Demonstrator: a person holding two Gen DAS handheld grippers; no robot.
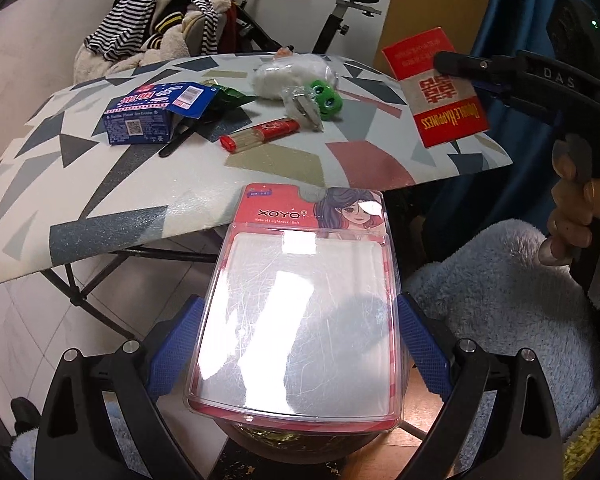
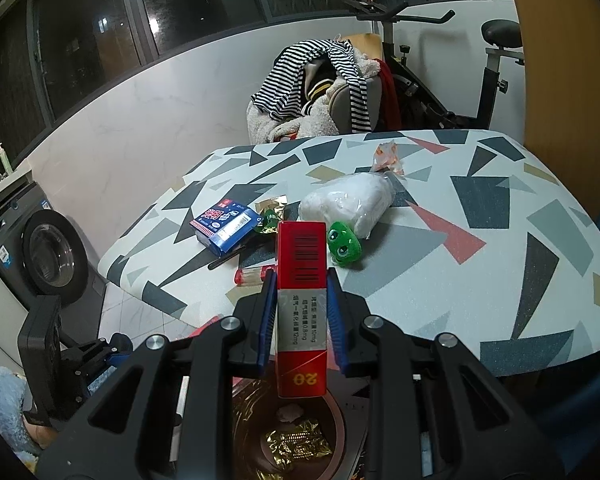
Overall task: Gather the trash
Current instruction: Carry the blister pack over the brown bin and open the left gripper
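1. Patterned with grey, red and tan shapes, the surface (image 2: 440, 216) is seen in a room with an exercise bike and a chair heaped with striped clothing behind it.
2. Left on it are a blue box (image 1: 140, 118), a white bag (image 2: 350, 202), a green frog toy (image 2: 344, 246), a toothpick tube (image 1: 260, 134) and a green wrapper (image 1: 230, 98).
3. A clear blister pack (image 1: 300, 312) is held across its width in the left tongs (image 1: 300, 344), which stand wide but pressed on its sides.
4. A red cigarette pack (image 2: 302, 300) is clamped by its narrow sides in the right tongs (image 2: 300, 308), nearly closed.
5. Both packs are held off the near edge of the surface, above a dark round bin (image 2: 300, 436) in which gold foil already lies.
6. The step in hand is judged to be the drop into the bin; for that, the jaws must be opened over the bin mouth.
7. The left tongs are pitched steeply downward; the right ones are tilted down less, gripped by a hand (image 1: 572, 216).
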